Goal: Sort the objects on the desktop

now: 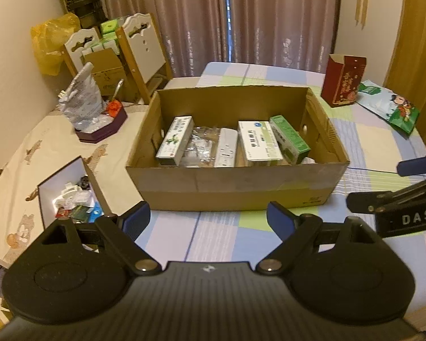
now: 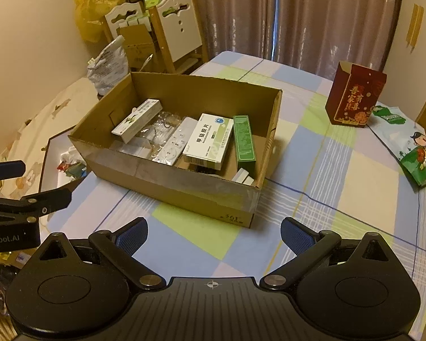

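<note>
Both grippers, left (image 1: 208, 221) and right (image 2: 214, 237), hang spread and empty just before the cardboard box (image 1: 235, 190), which holds three medicine cartons and one power strip (image 1: 226, 147).

left claw (image 1: 208, 220) wide, empty | cardboard box (image 1: 235, 187) ahead, holding medicine boxes (image 1: 260, 145)

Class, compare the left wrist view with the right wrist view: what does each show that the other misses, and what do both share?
Only the left wrist view shows the purple tray of oddments beside the silver bag.

Only the right wrist view shows the small white boxes in the carton's near right corner.

Both show the cardboard carton of medicine boxes, the white power strip, the red paper bag, the green snack packet, and open, empty fingers.
</note>
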### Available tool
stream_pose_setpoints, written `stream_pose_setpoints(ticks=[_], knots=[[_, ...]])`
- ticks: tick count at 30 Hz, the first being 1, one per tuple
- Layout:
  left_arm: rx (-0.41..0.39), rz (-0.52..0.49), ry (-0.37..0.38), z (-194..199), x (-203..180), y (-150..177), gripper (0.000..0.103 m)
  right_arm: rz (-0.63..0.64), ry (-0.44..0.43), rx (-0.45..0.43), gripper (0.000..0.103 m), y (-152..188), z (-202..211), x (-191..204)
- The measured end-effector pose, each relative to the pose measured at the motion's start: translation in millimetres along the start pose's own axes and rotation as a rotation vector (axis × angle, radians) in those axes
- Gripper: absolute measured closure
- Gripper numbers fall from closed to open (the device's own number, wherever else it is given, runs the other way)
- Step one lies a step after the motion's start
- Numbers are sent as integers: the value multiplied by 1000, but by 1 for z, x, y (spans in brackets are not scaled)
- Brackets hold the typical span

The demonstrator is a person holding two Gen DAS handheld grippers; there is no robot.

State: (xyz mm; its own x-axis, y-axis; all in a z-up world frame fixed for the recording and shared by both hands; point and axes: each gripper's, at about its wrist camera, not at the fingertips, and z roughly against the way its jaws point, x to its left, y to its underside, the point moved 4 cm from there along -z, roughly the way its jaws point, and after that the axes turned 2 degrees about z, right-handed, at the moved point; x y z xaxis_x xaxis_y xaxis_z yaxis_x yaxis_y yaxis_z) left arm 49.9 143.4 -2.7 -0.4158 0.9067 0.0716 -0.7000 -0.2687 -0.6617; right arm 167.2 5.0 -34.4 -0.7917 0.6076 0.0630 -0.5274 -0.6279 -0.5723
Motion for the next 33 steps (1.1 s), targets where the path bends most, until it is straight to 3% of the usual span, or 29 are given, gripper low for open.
stream_pose_setpoints(ticks=[33], knots=[[68, -16, 10, -37, 17, 8, 16, -22, 1, 90, 1, -5, -36, 15]])
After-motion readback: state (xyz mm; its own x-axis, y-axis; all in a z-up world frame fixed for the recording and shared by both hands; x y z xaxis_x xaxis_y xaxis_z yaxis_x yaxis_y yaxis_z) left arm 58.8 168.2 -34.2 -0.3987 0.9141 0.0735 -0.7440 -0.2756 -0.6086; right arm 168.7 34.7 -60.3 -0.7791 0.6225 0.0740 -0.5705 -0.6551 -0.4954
